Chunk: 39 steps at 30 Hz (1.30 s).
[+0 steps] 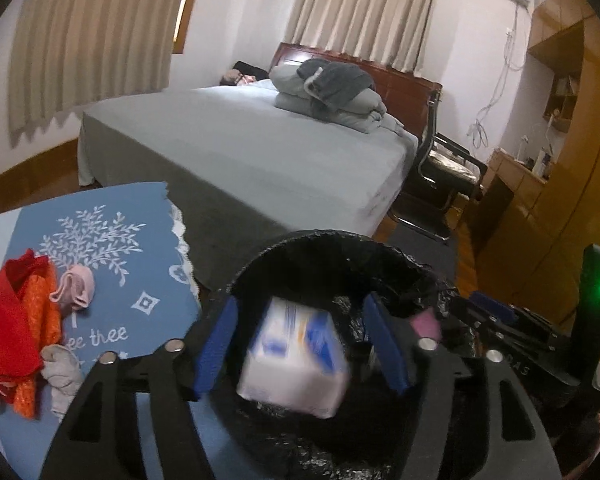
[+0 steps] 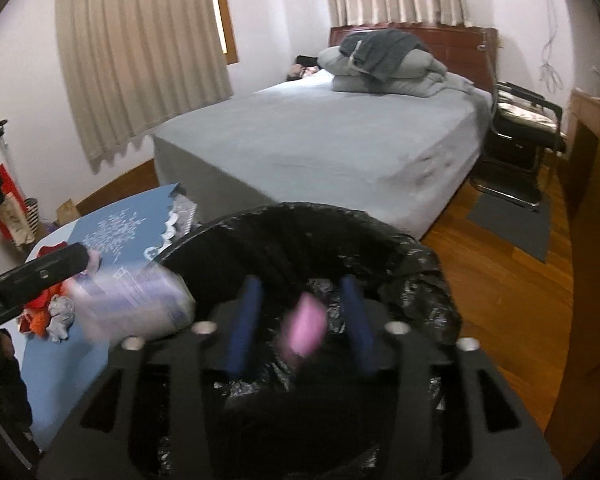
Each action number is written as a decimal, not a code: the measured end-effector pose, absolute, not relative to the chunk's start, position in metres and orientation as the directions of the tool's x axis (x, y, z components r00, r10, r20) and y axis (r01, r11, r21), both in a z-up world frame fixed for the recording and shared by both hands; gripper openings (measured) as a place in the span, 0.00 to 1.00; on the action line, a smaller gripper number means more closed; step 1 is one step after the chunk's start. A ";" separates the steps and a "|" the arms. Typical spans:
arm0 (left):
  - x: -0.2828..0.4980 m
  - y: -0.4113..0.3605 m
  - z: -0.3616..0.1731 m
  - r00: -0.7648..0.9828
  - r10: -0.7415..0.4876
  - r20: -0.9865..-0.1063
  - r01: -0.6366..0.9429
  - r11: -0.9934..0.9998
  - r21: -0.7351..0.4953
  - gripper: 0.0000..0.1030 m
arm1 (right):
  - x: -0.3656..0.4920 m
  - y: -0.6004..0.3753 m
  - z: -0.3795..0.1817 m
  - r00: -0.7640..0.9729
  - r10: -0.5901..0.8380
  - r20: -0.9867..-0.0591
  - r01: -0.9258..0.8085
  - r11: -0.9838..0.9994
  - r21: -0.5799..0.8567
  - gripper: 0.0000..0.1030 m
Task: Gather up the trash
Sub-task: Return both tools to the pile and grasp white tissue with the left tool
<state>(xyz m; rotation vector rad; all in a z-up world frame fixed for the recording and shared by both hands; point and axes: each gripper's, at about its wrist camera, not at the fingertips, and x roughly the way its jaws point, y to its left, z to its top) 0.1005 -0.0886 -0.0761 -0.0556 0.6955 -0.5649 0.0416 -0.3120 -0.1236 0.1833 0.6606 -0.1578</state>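
Observation:
A bin lined with a black bag [image 1: 320, 240] stands right below both grippers. My left gripper [image 1: 300, 348] is open. A white and blue tissue pack [image 1: 296, 364], blurred, sits between its blue pads over the bin's mouth with a gap on each side. In the right wrist view the same bin [image 2: 300, 212] fills the foreground. My right gripper [image 2: 300, 320] is open too, and a small blurred pink piece [image 2: 306, 328] hangs loose between its pads above the bag. The tissue pack [image 2: 132, 304] shows at the left, beside a left-gripper finger [image 2: 60, 264].
A table with a blue patterned cloth [image 1: 112, 248] stands left of the bin, holding red and orange clothes [image 1: 16, 332], a pink mask [image 1: 76, 288] and a grey sock [image 1: 60, 376]. A bed [image 1: 260, 144] lies behind, with a black chair [image 1: 440, 172] and wooden cabinets [image 1: 560, 200] at right.

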 end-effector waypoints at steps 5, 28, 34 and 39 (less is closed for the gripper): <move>0.095 -0.057 -0.071 0.706 -0.414 -0.575 0.402 0.902 -0.156 0.81 | 0.047 -0.301 -0.114 0.807 -0.090 -0.583 0.202 0.971 0.130 0.89; 0.100 0.180 -0.121 0.764 0.143 -0.630 -0.165 0.986 0.024 0.77 | 0.126 -0.095 -0.127 0.748 0.253 -0.613 -0.216 0.967 0.135 0.93; 0.105 0.191 -0.142 0.737 0.115 -0.666 -0.167 0.986 -0.014 0.77 | 0.137 -0.074 -0.141 0.727 0.254 -0.638 -0.232 0.965 0.120 0.93; 0.115 0.188 -0.151 0.728 0.070 -0.681 -0.137 0.990 -0.045 0.78 | 0.142 -0.068 -0.150 0.708 0.250 -0.660 -0.236 0.965 0.112 0.93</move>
